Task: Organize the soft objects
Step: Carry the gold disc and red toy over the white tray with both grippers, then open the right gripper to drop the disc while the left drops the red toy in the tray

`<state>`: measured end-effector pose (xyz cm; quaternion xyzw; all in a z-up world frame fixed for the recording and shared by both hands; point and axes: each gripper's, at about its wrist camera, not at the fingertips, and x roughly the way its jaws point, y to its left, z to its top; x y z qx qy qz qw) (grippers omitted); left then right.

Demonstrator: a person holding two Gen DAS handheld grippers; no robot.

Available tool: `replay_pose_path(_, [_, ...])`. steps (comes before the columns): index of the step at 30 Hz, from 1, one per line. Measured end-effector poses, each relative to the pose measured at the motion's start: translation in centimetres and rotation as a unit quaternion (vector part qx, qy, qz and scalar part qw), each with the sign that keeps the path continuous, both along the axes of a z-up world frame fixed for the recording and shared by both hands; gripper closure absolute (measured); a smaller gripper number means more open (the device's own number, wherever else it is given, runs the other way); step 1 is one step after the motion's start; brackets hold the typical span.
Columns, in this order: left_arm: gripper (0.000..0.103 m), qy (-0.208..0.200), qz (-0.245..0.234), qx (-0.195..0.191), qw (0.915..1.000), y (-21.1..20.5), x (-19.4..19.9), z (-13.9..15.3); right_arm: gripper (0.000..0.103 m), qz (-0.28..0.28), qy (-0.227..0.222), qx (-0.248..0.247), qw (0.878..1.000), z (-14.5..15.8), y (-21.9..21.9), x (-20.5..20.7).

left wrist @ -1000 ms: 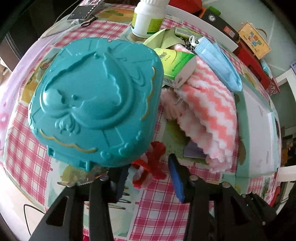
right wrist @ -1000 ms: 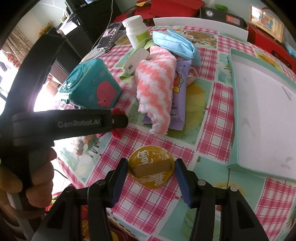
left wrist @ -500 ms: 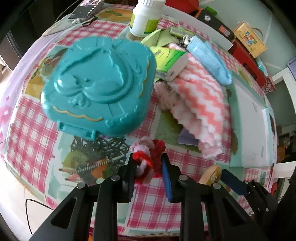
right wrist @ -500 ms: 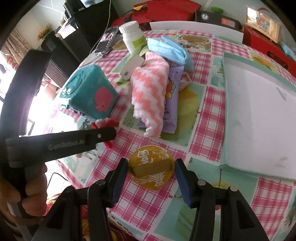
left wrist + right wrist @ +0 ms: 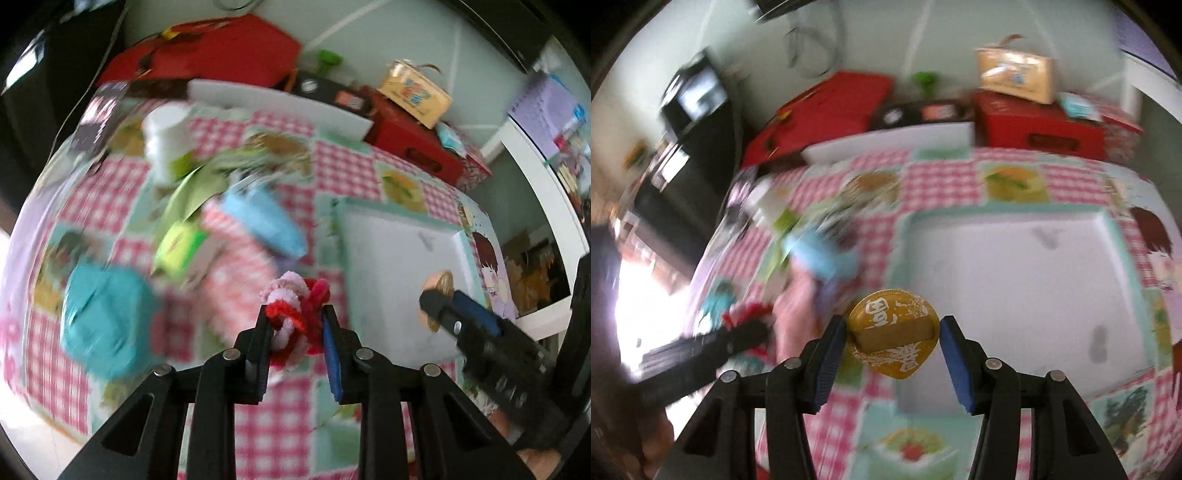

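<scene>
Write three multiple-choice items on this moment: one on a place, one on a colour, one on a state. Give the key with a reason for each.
1. Where does the white tray lie against the soft pile?
A. right of it
B. left of it
C. under it

2. What colour is the fuzzy bundle between the left gripper's fingers?
A. red and pink
B. green
C. black

3. How does the right gripper stand with the gold disc?
A. wide open over a bare table
B. closed on the disc, lifted off the table
C. pressing the disc into the tray

Key: 1 A, the tray fills the right side in both views. 2 A, red and pale pink loops show. 3 B, both pads touch the disc's edges above the cloth.
</scene>
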<state>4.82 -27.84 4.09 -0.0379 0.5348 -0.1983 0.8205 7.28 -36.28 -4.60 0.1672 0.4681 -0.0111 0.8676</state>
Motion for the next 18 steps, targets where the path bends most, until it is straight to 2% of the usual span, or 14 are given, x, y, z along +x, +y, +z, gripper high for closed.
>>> replay_pose_path(1, [0.076, -0.002, -0.01, 0.002, 1.0, 0.1, 1.2, -0.5, 0.048, -0.018, 0.0, -0.003, 1.0, 0.2, -1.1, 0.6])
replay_pose_path(2, [0.077, 0.0, -0.014, 0.003, 0.9999, 2.9, 3.5, -2.6, 0.048, -0.029, 0.001, -0.009, 1.0, 0.3, -1.6, 1.0])
replay_pose_path(3, [0.077, 0.003, -0.02, 0.006, 0.9998, 3.9, 5.4, -4.8, 0.048, -0.047, 0.005, -0.02, 0.999, 0.3, -2.7, 1.7])
replay_pose_path(4, [0.077, 0.003, -0.027, 0.007, 0.9996, 2.9, 5.9, -4.9, 0.048, -0.06, 0.009, -0.025, 0.998, 0.3, -3.6, 2.1])
replay_pose_path(5, [0.077, 0.004, -0.031, 0.011, 0.9994, 3.3, 9.2, -7.3, 0.048, -0.073, 0.012, -0.027, 0.997, 0.1, -4.4, 2.5])
replay_pose_path(8, [0.077, -0.001, -0.046, 0.022, 0.9987, 0.9, 10.7, -7.8, 0.048, -0.108, 0.022, -0.035, 0.993, -0.4, -7.5, 3.1])
replay_pose_path(12, [0.076, 0.004, -0.061, 0.032, 0.9976, -2.7, 12.5, -10.5, 0.048, -0.143, 0.033, -0.035, 0.989, -2.0, -11.2, 3.1])
replay_pose_path(18, [0.076, 0.006, -0.092, 0.046, 0.9947, -6.4, 13.0, -12.7, 0.048, -0.184, 0.067, -0.033, 0.98, -5.0, -15.5, 2.2])
